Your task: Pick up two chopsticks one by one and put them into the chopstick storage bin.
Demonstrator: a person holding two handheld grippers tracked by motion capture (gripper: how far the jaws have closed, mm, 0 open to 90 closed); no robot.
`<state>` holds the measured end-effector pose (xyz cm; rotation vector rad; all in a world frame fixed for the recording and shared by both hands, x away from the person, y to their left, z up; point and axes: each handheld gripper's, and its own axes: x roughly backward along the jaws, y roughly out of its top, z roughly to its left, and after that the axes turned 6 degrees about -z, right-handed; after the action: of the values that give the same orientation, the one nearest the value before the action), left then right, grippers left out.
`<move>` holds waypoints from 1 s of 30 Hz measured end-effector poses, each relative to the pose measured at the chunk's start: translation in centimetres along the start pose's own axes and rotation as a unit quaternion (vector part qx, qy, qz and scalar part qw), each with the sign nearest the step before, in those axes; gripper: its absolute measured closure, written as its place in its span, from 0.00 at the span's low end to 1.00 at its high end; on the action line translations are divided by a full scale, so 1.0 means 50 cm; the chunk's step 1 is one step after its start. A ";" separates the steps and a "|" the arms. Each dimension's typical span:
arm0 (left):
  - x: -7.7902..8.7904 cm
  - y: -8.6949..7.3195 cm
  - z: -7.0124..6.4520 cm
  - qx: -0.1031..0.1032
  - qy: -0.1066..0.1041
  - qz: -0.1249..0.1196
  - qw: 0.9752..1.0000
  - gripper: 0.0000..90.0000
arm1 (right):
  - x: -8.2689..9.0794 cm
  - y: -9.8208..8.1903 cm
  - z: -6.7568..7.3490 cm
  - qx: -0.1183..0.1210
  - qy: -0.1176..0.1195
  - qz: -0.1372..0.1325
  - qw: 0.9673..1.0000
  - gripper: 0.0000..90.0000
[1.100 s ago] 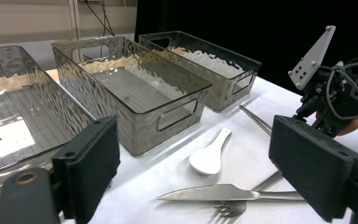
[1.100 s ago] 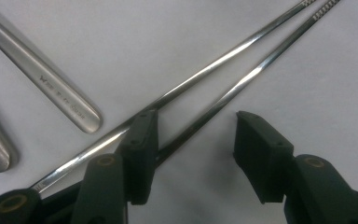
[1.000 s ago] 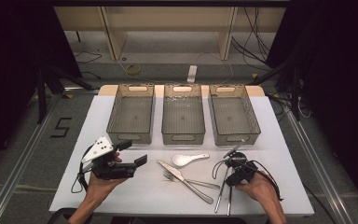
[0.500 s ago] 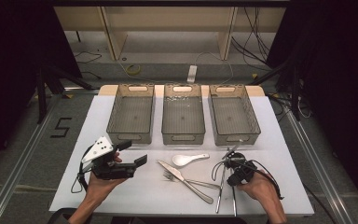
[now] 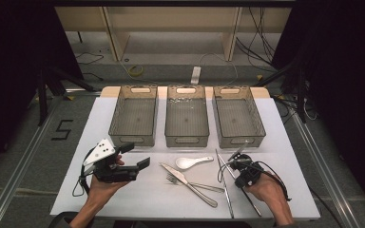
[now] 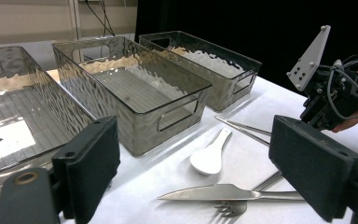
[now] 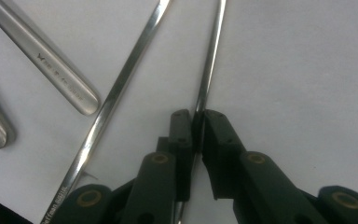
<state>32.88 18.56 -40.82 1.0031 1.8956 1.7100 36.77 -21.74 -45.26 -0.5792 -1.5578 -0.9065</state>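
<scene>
Two metal chopsticks lie crossed at the table's front right. My right gripper (image 7: 198, 123) points down at them, and its jaws have just been closing; they now pinch the right-hand chopstick (image 7: 209, 60) between the pads. The other chopstick (image 7: 116, 93) lies free just to its left. In the high view the right gripper (image 5: 240, 167) sits over the chopsticks (image 5: 227, 190). My left gripper (image 5: 135, 156) is held above the table's front left, open and holding nothing, its pads (image 6: 91, 163) wide apart.
A white spoon (image 5: 192, 162), a knife (image 5: 187, 183) and a fork (image 5: 173, 179) lie at front centre. Three clear bins stand in a row behind: left (image 5: 132, 139), middle (image 5: 186, 140), right (image 5: 242, 140). White table (image 5: 285, 142) with edges all round.
The right gripper's jaws have closed onto a chopstick, which shifted slightly. Both hands stayed where they were; the left gripper is unchanged.
</scene>
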 end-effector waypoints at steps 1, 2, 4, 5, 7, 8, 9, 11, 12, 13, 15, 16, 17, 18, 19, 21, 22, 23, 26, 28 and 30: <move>0.000 0.000 0.000 0.000 0.000 0.001 1.000 0.18 | 0.000 0.000 -0.001 -0.005 0.001 0.000 1.000 0.94; 0.000 0.000 0.001 0.001 0.000 0.001 1.000 0.18 | 0.000 0.000 -0.003 -0.005 0.002 0.001 1.000 0.94; 0.000 0.000 0.001 0.000 0.000 0.000 1.000 0.18 | 0.000 0.001 -0.004 -0.007 0.003 0.002 1.000 0.95; 0.001 0.001 0.001 0.000 0.000 0.001 1.000 0.18 | 0.001 0.001 -0.004 -0.006 0.004 0.004 1.000 0.95; 0.001 0.001 0.001 0.000 0.000 0.001 1.000 0.18 | 0.000 0.002 -0.004 0.000 0.000 0.005 1.000 0.96; 0.001 0.001 0.001 0.000 0.000 0.001 1.000 0.18 | 0.000 0.002 -0.003 0.002 -0.002 0.005 1.000 0.96; 0.000 0.001 0.001 0.000 -0.001 0.001 1.000 0.18 | 0.001 0.003 -0.004 0.003 -0.004 0.005 1.000 0.96; 0.000 0.001 0.001 -0.001 0.000 0.001 1.000 0.18 | 0.001 0.001 -0.006 0.005 -0.005 0.001 1.000 0.96; 0.000 0.001 0.001 -0.001 0.000 0.001 1.000 0.18 | 0.001 0.000 -0.009 0.008 -0.004 -0.004 1.000 0.96; 0.000 0.001 0.001 0.000 -0.001 0.001 1.000 0.18 | 0.003 0.000 -0.011 0.006 -0.002 -0.006 1.000 0.96; 0.000 0.001 0.001 0.000 0.000 0.001 1.000 0.18 | 0.006 -0.002 -0.015 0.009 0.004 -0.012 1.000 0.96; 0.000 0.001 0.001 0.000 0.000 0.001 1.000 0.18 | 0.009 -0.002 -0.015 0.011 0.004 -0.014 1.000 0.96; 0.000 0.001 0.001 -0.001 0.001 0.001 1.000 0.18 | 0.012 -0.003 -0.016 0.014 0.004 -0.017 1.000 0.96; 0.000 0.001 0.001 -0.001 0.001 0.001 1.000 0.18 | 0.014 -0.003 -0.016 0.016 0.003 -0.022 1.000 0.96; 0.000 0.001 0.001 0.000 0.003 -0.004 1.000 0.18 | 0.019 -0.003 -0.016 0.014 0.003 -0.023 1.000 0.96; 0.001 0.001 0.001 0.001 0.003 -0.003 1.000 0.18 | 0.028 -0.004 -0.018 0.017 0.003 -0.034 0.999 0.96; 0.001 0.001 0.001 0.001 0.003 -0.003 1.000 0.18 | 0.033 -0.005 -0.018 0.017 0.003 -0.040 0.999 0.96; 0.000 0.001 0.002 0.001 0.003 -0.002 1.000 0.18 | 0.039 -0.005 -0.020 0.022 0.002 -0.043 0.999 0.96; -0.001 0.001 0.002 0.001 0.002 -0.001 1.000 0.18 | 0.051 -0.006 -0.016 0.027 0.001 -0.053 0.998 0.96; -0.003 0.001 0.002 0.002 0.001 0.000 1.000 0.18 | 0.066 -0.004 -0.009 0.036 0.001 -0.065 0.997 0.96; -0.006 0.002 0.002 0.001 -0.001 0.002 1.000 0.18 | 0.078 0.000 0.003 0.050 0.003 -0.074 0.996 0.96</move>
<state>33.19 18.43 -40.78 1.0106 1.8941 1.7092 35.92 -22.07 -41.47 -0.3940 -1.6476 -0.9348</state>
